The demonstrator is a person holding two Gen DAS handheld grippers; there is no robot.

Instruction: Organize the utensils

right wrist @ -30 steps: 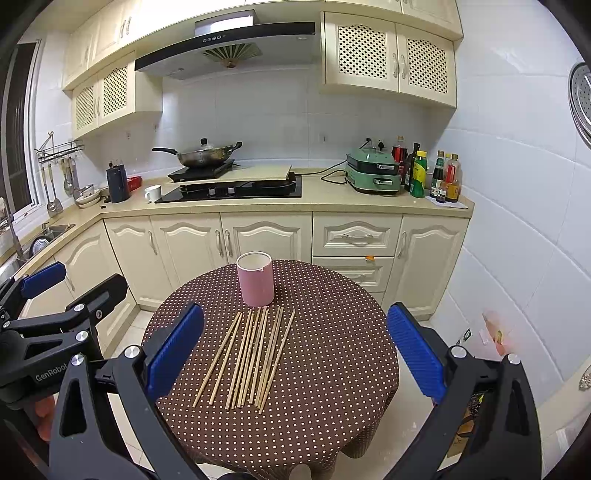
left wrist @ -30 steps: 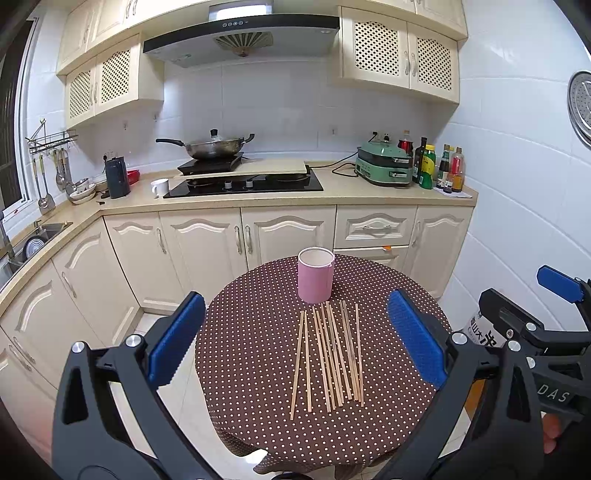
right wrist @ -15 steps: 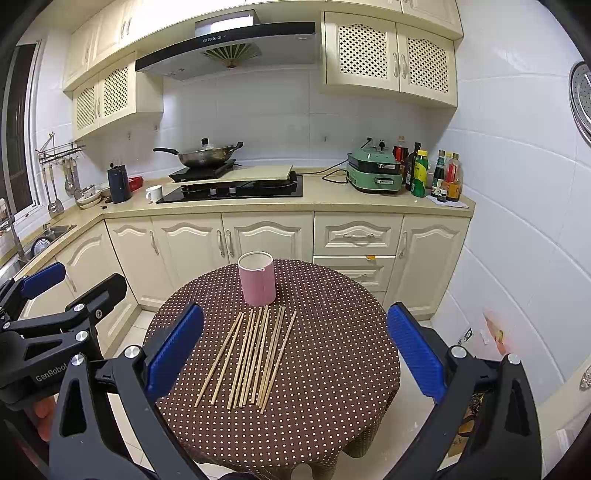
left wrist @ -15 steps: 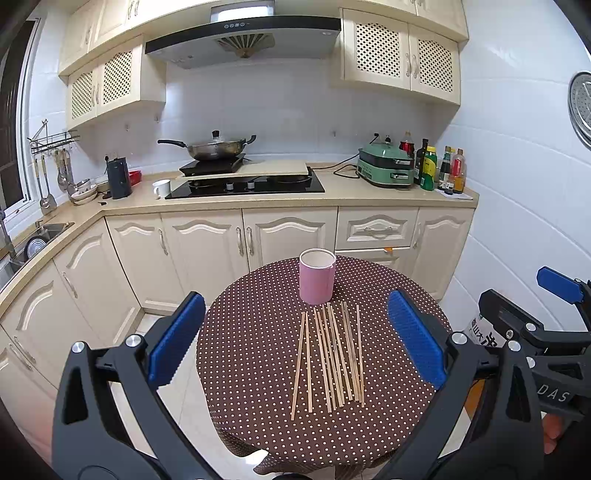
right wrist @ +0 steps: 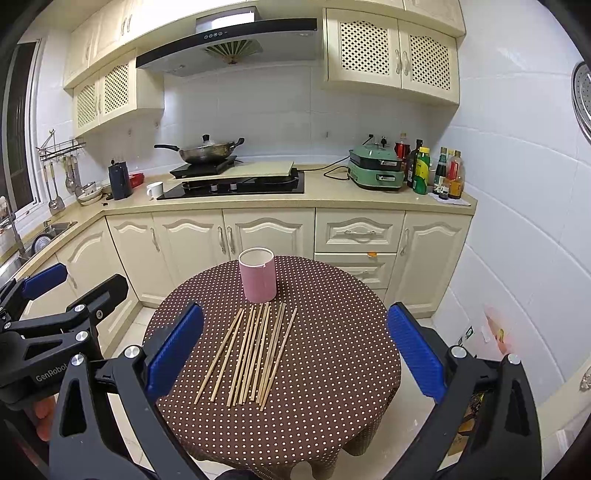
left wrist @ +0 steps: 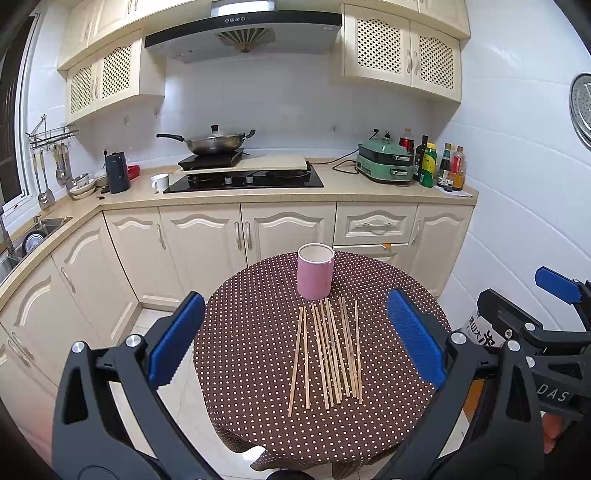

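Hovering short of the dotted table [left wrist: 258, 369], both the left gripper [left wrist: 295, 339] and the right gripper [right wrist: 293, 349] are spread wide and empty — the chopsticks [left wrist: 327, 354] lie mid-frame below the pink cup [left wrist: 315, 270], so pinching one stick near its middle seems wisest.

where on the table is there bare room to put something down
Bare tablecloth lies right of the chopsticks out to the table edge, and along the near rim. A narrower strip lies on their left. It is crowded mid-table, where they lie just before the pink cup.

White tiled walls [left wrist: 280, 107], cream cabinets [left wrist: 284, 232], range hood [left wrist: 243, 33]
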